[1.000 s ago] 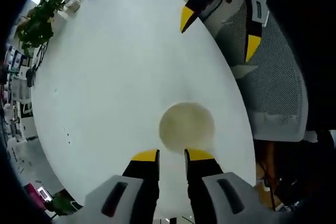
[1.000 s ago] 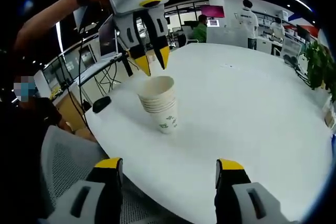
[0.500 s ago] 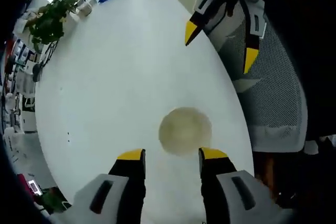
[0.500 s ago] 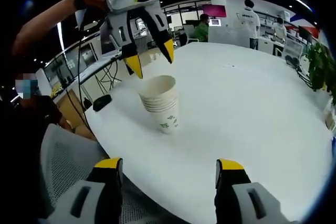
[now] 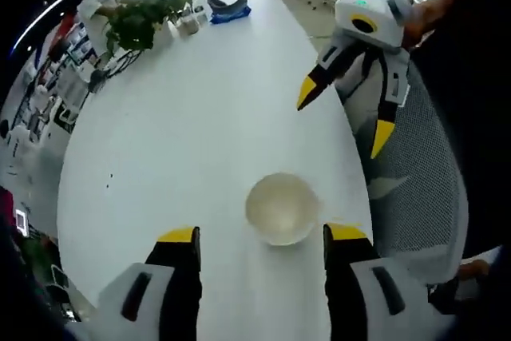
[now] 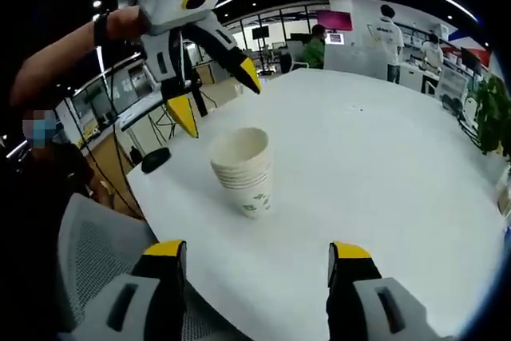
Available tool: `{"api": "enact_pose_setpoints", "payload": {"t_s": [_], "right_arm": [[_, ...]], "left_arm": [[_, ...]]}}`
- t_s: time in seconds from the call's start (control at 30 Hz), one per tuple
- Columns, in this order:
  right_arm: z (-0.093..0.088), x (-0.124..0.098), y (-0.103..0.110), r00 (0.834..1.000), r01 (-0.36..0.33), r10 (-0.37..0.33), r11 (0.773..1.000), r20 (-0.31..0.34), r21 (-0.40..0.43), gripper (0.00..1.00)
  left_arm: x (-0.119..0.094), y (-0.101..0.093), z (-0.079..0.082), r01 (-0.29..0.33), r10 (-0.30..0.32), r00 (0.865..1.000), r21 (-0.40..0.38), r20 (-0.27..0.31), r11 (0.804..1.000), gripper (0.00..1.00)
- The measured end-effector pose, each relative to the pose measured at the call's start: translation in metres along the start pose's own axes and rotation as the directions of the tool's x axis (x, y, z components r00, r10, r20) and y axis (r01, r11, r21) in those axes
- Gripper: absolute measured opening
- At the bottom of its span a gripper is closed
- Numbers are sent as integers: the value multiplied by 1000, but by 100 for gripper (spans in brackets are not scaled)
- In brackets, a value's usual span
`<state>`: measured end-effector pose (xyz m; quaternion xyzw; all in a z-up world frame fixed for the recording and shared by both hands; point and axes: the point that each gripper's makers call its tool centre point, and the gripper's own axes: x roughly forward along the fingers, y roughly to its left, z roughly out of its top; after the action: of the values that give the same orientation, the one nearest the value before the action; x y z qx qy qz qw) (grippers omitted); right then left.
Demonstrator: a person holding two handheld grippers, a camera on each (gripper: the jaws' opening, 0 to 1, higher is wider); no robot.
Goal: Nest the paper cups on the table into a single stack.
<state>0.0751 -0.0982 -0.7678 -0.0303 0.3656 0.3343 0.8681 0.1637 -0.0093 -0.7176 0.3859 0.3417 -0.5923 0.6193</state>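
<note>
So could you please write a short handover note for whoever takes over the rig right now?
Left gripper: open, holding nothing, raised over the stack of paper cups.
Right gripper: open, holding nothing, hanging off the near edge of the table, short of the stack.
Cups: one nested stack, upright near the table edge; its open mouth sits between the left fingers in the left gripper view.
Done: the cups in view are nested.
Left: no loose cup seen; check the rest of the table.

Nested cup stack (image 6: 243, 169) stands upright on table (image 6: 383, 165), near its edge.
</note>
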Motion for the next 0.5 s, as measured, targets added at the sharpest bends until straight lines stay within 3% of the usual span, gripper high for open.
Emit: {"api": "enact_pose_setpoints", "payload": {"t_s": [0.17, 0.43, 0.5], "right_arm": [[7, 4, -4, 1000, -6, 6, 1000, 3, -19, 72], [18, 24, -9, 999, -39, 38, 995, -12, -90, 72], [23, 30, -13, 999, -49, 47, 993, -16, -103, 71]], "left_arm": [[6, -1, -23, -25, 26, 1000, -52, 12, 998, 63], [20, -20, -31, -41, 50, 997, -155, 56, 987, 64], [31, -23, -34, -30, 44, 996, -179, 73, 983, 64]]}}
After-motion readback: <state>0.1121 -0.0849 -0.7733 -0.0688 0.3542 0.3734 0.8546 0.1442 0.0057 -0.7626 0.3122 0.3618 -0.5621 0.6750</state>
